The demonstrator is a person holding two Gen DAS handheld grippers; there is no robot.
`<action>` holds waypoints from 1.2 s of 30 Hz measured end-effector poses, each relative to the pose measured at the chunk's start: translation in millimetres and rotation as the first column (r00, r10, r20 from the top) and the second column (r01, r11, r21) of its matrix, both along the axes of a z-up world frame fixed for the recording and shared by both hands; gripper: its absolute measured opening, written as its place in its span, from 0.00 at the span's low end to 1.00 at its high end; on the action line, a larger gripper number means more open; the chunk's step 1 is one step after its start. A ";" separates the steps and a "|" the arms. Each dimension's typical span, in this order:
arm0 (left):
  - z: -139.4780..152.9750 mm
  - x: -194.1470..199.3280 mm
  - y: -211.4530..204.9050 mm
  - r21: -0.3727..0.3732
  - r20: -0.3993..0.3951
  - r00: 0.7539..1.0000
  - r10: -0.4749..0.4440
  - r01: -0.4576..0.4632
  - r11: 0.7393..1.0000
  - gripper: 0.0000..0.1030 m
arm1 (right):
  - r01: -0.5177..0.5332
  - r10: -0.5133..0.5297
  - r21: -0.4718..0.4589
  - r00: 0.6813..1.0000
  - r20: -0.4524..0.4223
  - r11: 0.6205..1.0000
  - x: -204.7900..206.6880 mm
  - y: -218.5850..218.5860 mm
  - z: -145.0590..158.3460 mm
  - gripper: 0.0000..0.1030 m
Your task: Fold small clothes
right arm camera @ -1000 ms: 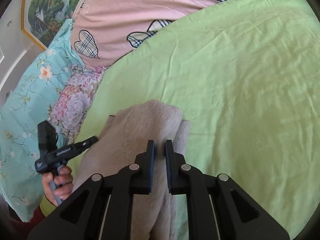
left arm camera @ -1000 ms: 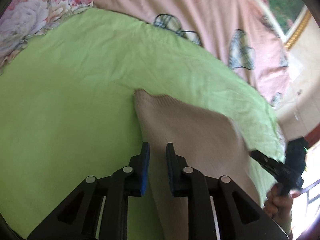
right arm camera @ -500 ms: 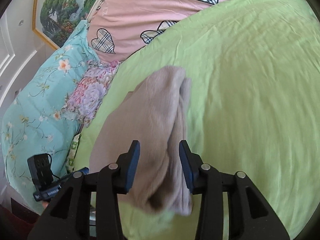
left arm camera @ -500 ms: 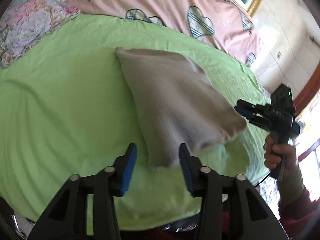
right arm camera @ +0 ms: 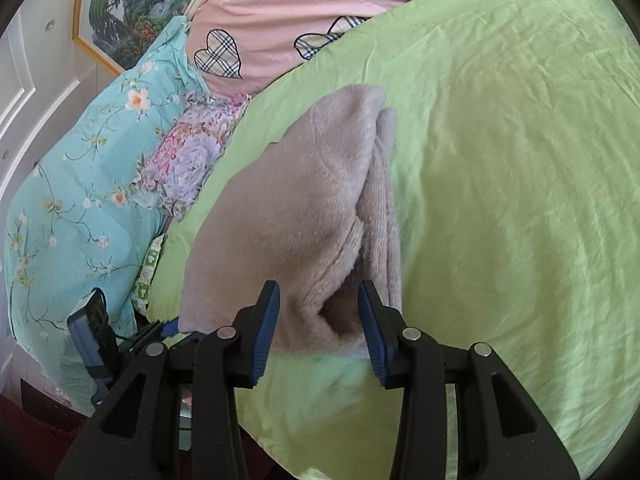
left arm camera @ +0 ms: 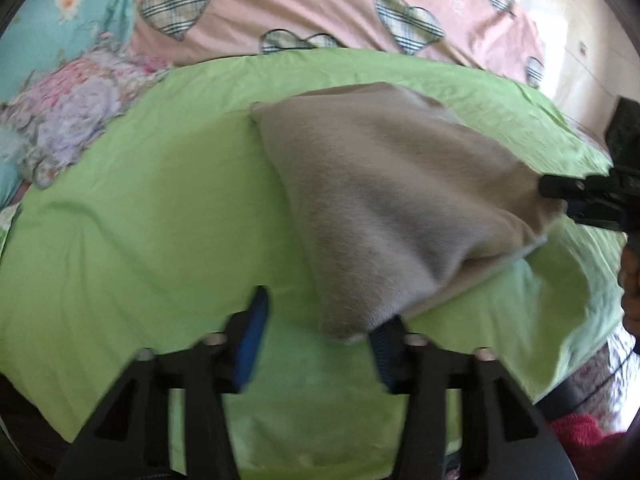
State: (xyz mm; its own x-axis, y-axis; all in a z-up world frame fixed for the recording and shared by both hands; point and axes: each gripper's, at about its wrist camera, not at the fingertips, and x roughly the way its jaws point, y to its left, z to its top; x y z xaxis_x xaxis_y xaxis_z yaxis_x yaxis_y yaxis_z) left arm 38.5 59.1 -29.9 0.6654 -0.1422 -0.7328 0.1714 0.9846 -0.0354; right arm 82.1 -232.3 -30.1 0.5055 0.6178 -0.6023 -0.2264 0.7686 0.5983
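A folded beige knit garment (left arm camera: 392, 208) lies on the green sheet (left arm camera: 160, 216). It also shows in the right wrist view (right arm camera: 304, 216), with its layered edge towards me. My left gripper (left arm camera: 320, 320) is open and empty, its jaws wide apart at the garment's near corner. My right gripper (right arm camera: 320, 312) is open and empty, its jaws either side of the garment's near end. The right gripper shows in the left wrist view (left arm camera: 580, 196) at the garment's right corner. The left gripper shows in the right wrist view (right arm camera: 160, 330) at the lower left, partly hidden.
A pink quilt with plaid hearts (left arm camera: 320, 4) lies behind the green sheet (right arm camera: 500, 160). A teal floral quilt (right arm camera: 80, 168) and a purple floral cloth (left arm camera: 72, 120) lie to the left. A framed painting (right arm camera: 132, 4) hangs on the wall.
Both grippers were shut on the garment one second ago. They have opened, let it go and pulled back. The garment now lies folded on the sheet.
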 end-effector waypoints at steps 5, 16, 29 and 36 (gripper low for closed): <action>3.8 -8.1 7.4 -0.057 0.029 0.999 0.020 -0.018 0.998 0.20 | -0.017 0.017 -0.019 1.000 0.025 1.000 -1.4 4.9 2.8 0.41; 6.8 -6.2 2.9 -0.069 0.037 0.999 0.025 -0.022 0.997 0.11 | -0.063 0.064 0.070 0.998 -0.016 0.996 37.3 18.8 -0.7 0.41; -2.1 0.6 18.3 -0.181 -0.061 0.996 0.065 -0.076 0.981 0.09 | -0.106 0.100 0.026 0.979 0.179 0.994 21.6 -3.5 57.0 0.07; -10.5 5.0 29.5 -0.260 -0.128 0.990 0.064 -0.096 0.961 0.09 | -0.071 0.075 -0.080 0.996 0.048 0.994 31.5 -6.3 -0.1 0.07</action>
State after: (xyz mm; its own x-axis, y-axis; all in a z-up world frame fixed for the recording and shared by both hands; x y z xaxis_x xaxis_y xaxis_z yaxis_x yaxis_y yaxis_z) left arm 43.4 88.6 -40.4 0.5938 -0.2916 -0.7499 0.0717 0.9475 -0.3116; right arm 113.6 -238.6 -30.2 0.4924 0.6060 -0.6248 -0.3122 0.7930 0.5231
